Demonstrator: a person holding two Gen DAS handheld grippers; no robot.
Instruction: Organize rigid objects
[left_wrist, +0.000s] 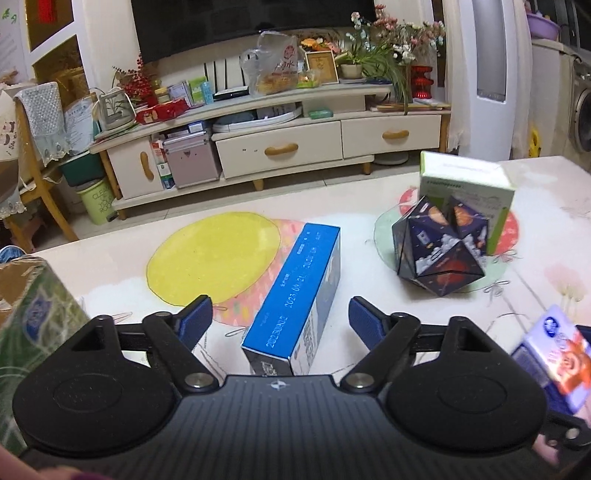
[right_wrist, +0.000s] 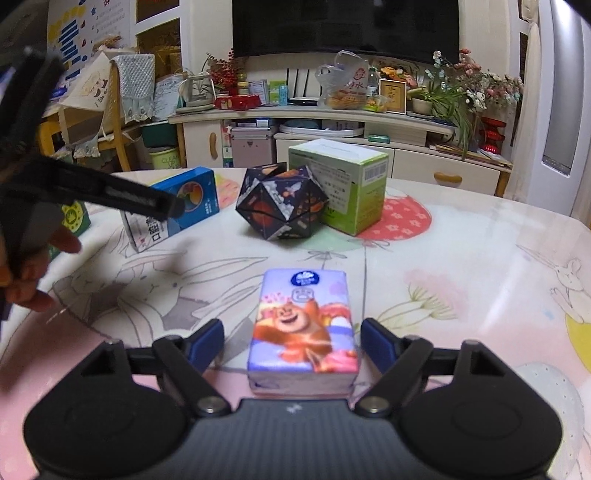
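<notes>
A blue box (left_wrist: 295, 295) lies on the table between the open jaws of my left gripper (left_wrist: 280, 317), untouched by either pad. It also shows in the right wrist view (right_wrist: 177, 206). A purple tissue pack with a bear picture (right_wrist: 303, 328) lies between the open jaws of my right gripper (right_wrist: 291, 343); the right pad is close to its side. The pack also shows in the left wrist view (left_wrist: 557, 354). A dark space-print folded cube (left_wrist: 439, 243) leans against a green and white box (left_wrist: 469, 192) further back; both also show in the right wrist view, cube (right_wrist: 280, 203) and box (right_wrist: 343, 184).
A green patterned box (left_wrist: 33, 332) stands at the left edge of the table (left_wrist: 369, 295). The left gripper and the hand on it (right_wrist: 55, 206) reach in over the table's left side. A TV cabinet (left_wrist: 277, 140) and a chair (left_wrist: 33, 166) stand beyond the table.
</notes>
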